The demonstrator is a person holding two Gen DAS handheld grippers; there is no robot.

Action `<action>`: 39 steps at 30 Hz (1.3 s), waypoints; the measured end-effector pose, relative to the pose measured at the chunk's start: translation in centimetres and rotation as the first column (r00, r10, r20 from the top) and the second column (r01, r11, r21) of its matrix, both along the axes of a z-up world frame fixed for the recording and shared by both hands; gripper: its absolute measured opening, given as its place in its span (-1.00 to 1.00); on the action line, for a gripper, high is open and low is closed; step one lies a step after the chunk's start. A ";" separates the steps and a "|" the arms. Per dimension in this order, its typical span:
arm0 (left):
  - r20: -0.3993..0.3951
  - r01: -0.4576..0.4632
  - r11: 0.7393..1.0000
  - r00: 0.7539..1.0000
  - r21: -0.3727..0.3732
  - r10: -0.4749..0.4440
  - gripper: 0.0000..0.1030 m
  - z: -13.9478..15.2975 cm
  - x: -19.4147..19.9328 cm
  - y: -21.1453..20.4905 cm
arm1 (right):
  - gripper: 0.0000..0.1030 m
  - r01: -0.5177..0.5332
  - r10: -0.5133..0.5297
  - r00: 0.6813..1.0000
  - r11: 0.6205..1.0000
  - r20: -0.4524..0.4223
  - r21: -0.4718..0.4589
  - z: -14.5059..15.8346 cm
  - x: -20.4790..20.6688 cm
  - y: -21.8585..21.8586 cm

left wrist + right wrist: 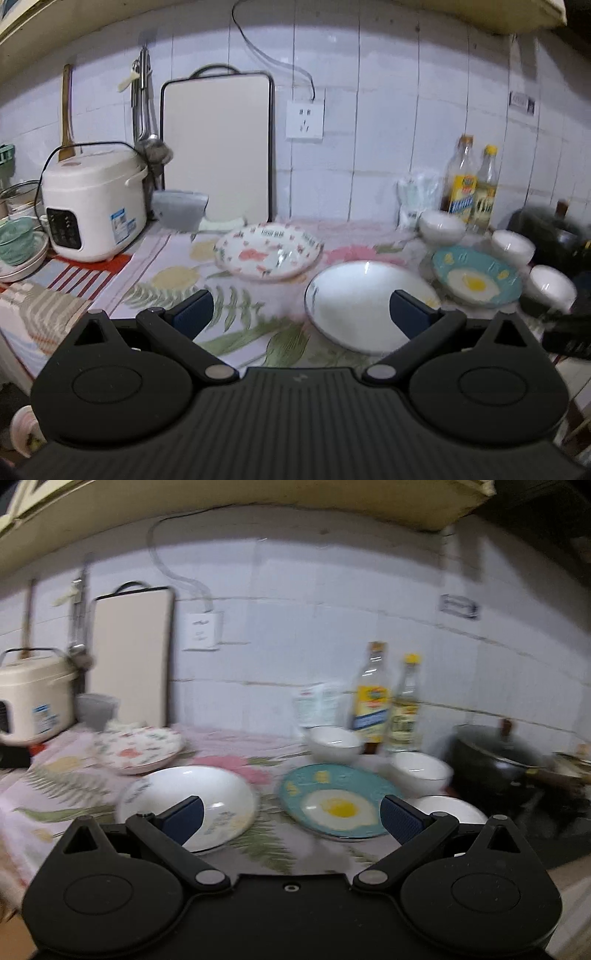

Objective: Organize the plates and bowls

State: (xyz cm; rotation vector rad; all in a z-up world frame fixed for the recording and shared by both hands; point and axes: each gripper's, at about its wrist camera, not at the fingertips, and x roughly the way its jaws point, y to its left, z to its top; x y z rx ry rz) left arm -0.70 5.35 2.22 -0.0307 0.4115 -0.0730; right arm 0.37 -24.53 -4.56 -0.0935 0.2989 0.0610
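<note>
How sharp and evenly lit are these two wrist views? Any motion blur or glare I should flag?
Left wrist view: mostly sharp at centre, but the small white bowls at right are smeared; strong fisheye bending of the wall tiles; dark corners. Right wrist view: motion blur throughout, softening the teal fried-egg plate and the bottle labels; small glare streaks on the plain white plate.

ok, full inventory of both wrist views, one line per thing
plates: 3, floral, white, teal with egg print, on the cloth
small bowls: 3, white, right of the plates
oil bottles: 2, yellow-labelled, at the wall
rice cooker: 1, white, left
cutting board: 1, cream, leaning on the wall
pot: 1, black, far right
cloth: 1, floral, covering the counter
left gripper: fingers open, empty
right gripper: fingers open, empty
</note>
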 end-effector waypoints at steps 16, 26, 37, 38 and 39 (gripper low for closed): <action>-0.053 0.064 0.998 0.997 0.014 -0.063 0.95 -4.0 7.9 -1.0 | 0.99 -0.138 0.158 0.980 0.976 -0.118 0.167 -4.6 8.4 0.9; -0.174 0.071 0.997 0.982 -0.023 -0.074 0.70 -9.5 13.7 -2.6 | 0.73 -0.236 0.281 0.946 0.939 -0.160 0.249 -7.7 13.2 0.6; -0.269 0.048 0.996 0.961 -0.074 -0.066 -0.08 -12.2 16.4 -3.0 | 0.04 -0.259 0.353 0.903 0.902 -0.244 0.346 -9.6 16.8 0.2; -0.286 0.044 0.996 0.956 -0.074 -0.064 -0.08 -12.4 16.5 -3.0 | -0.06 -0.253 0.351 0.903 0.901 -0.249 0.353 -9.8 17.0 0.1; -0.318 0.036 0.997 0.946 -0.074 -0.058 -0.08 -12.7 16.7 -3.0 | -0.07 -0.255 0.351 0.904 0.902 -0.245 0.349 -10.0 17.1 0.0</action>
